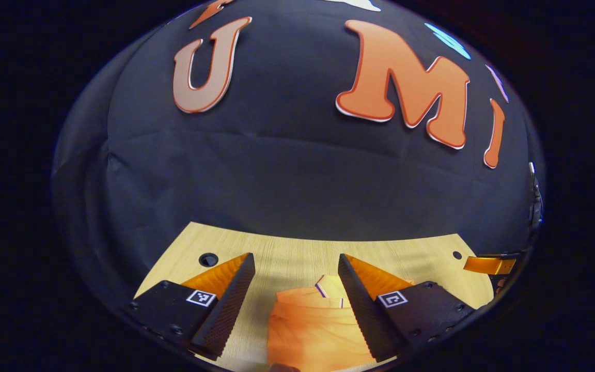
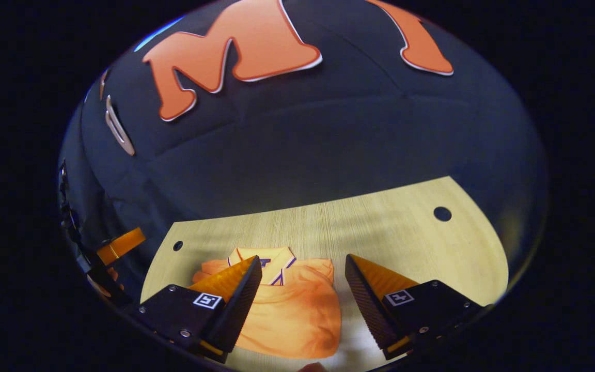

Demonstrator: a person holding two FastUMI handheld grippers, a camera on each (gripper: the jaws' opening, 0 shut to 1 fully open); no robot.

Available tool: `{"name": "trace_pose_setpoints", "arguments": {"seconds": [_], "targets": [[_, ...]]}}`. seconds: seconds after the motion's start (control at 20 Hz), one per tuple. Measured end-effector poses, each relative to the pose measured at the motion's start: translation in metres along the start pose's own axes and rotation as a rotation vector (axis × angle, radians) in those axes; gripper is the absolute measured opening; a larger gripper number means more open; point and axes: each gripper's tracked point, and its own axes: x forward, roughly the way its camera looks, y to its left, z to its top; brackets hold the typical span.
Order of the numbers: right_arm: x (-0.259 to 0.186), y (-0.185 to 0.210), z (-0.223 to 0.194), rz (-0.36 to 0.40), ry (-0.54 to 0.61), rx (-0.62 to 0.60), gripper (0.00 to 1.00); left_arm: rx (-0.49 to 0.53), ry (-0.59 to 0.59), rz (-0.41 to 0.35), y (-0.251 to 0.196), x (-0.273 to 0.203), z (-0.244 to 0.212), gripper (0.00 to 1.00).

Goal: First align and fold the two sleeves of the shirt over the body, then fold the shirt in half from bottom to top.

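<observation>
An orange shirt [image 2: 290, 310] with a pale collar lies on the wooden table [image 2: 380, 227], folded into a compact block, collar toward the far wall. In the right gripper view my right gripper [image 2: 303, 274] hovers open above it, its fingers either side of the collar end, holding nothing. In the left gripper view the same shirt [image 1: 313, 330] lies below and between the fingers of my left gripper [image 1: 296, 268], which is also open and empty. The other gripper's finger [image 1: 488, 265] shows at the far right edge, and likewise a finger [image 2: 122, 244] at the left edge of the right gripper view.
The table [image 1: 287, 253] has round cable holes [image 1: 208, 259] [image 2: 442, 213] near its back corners. The black cloth wall [image 1: 297, 170] stands right behind the table's far edge. Bare wood lies to the shirt's right in the right gripper view.
</observation>
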Motion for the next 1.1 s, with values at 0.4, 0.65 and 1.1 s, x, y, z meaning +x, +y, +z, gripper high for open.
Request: {"name": "trace_pose_setpoints", "arguments": {"seconds": [0.4,0.65,1.1], "targets": [[-0.056,0.008,0.003,-0.001,-0.111,-0.073,0.99,0.034,-0.089,-0.030,-0.033,-0.063,0.007,0.98],[-0.092,0.016,0.000,0.001,-0.193,-0.113,0.99,0.052,-0.150,-0.033,-0.047,-0.105,0.011,0.98],[-0.139,0.049,-0.004,0.060,-0.333,-0.212,0.99,0.091,-0.294,-0.011,-0.062,-0.192,0.023,0.97]]}}
